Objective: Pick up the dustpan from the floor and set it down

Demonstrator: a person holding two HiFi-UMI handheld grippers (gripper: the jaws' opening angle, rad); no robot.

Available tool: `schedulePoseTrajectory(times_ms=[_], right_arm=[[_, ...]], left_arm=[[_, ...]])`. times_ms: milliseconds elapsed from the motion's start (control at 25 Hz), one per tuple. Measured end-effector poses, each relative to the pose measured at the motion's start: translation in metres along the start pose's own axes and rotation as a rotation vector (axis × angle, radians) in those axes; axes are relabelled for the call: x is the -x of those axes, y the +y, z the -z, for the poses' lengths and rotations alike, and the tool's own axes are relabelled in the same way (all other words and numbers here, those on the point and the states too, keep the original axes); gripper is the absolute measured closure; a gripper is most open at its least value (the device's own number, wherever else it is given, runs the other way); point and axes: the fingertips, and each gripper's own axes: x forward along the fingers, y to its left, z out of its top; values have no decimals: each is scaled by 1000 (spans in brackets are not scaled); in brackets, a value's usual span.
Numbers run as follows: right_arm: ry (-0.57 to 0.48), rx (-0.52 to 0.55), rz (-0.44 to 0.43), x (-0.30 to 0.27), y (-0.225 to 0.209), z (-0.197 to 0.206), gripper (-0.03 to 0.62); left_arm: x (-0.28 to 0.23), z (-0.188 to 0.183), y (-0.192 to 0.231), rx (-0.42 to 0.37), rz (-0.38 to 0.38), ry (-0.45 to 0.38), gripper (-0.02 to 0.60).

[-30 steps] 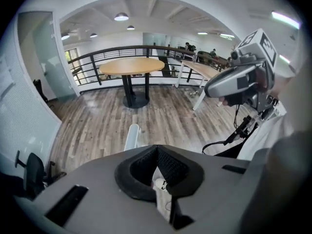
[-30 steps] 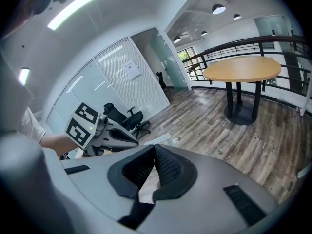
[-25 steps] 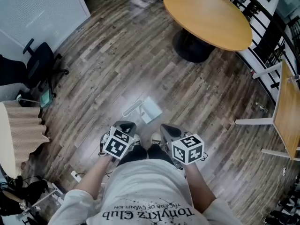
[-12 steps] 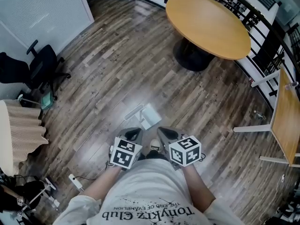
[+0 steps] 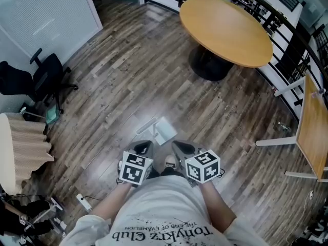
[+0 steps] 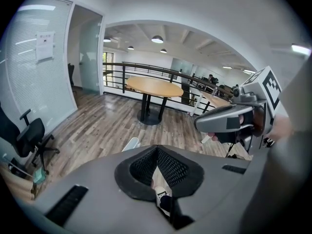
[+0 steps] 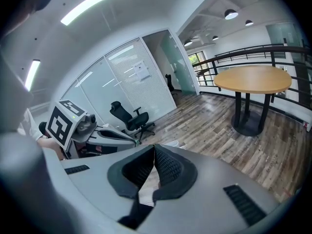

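A white dustpan (image 5: pixel 160 129) lies flat on the wood floor just ahead of my feet, its handle pointing left. Both grippers hang above the floor on the near side of it, apart from it. My left gripper (image 5: pixel 143 147) is shut with nothing between its pads, and the left gripper view shows the dustpan (image 6: pixel 130 144) peeking over its jaws. My right gripper (image 5: pixel 182 148) is shut too and holds nothing. In the right gripper view a sliver of the dustpan (image 7: pixel 172 144) shows past the jaws, with the left gripper (image 7: pixel 100 136) beside it.
A round wooden table (image 5: pixel 225 24) on a black pedestal stands farther ahead. A black office chair (image 5: pixel 45 75) sits at the left by a glass wall. A desk (image 5: pixel 312 129) with white legs is at the right. A power strip (image 5: pixel 82 199) lies near my left foot.
My left gripper has risen a little and rolled slightly. The right gripper has hardly moved. The dustpan lies where it was.
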Motion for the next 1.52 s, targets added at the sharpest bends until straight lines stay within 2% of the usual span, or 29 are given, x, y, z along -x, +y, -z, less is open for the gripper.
schedulePoseTrajectory(times_ms=[1520], right_arm=[[8, 23, -30, -3, 12, 2, 572]], left_arm=[[5, 3, -3, 2, 19, 6, 558]])
